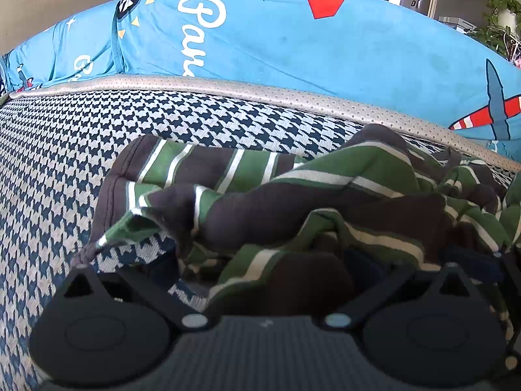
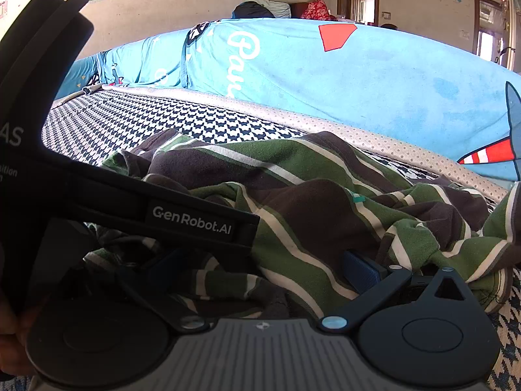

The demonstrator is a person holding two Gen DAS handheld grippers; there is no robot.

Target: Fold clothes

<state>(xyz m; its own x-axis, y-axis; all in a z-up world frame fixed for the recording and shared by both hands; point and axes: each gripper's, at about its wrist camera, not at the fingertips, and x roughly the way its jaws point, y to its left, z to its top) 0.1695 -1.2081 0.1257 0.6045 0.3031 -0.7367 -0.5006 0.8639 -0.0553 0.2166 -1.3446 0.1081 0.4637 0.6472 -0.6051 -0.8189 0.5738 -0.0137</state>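
A green, brown and white striped shirt [image 1: 293,202] lies crumpled on a navy and white houndstooth mat [image 1: 65,163]. My left gripper [image 1: 276,260] sits low at the shirt's near edge, open, with folds bunched over and between its fingers, which are mostly hidden. In the right wrist view the same shirt [image 2: 309,215] spreads across the mat [image 2: 162,120]. My right gripper [image 2: 263,270] is open too, with cloth lying between its fingers; one blue pad [image 2: 361,270] shows. The left gripper's black housing [image 2: 192,221] crosses just in front on the left, hiding the right gripper's left finger.
Behind the mat runs a grey dotted border [image 1: 228,84], then a tall blue cushion cover [image 1: 293,49] with white lettering and a red patch. Bare mat lies left of the shirt. Potted plants [image 1: 498,22] stand far right. A hand [image 2: 9,342] shows at the lower left.
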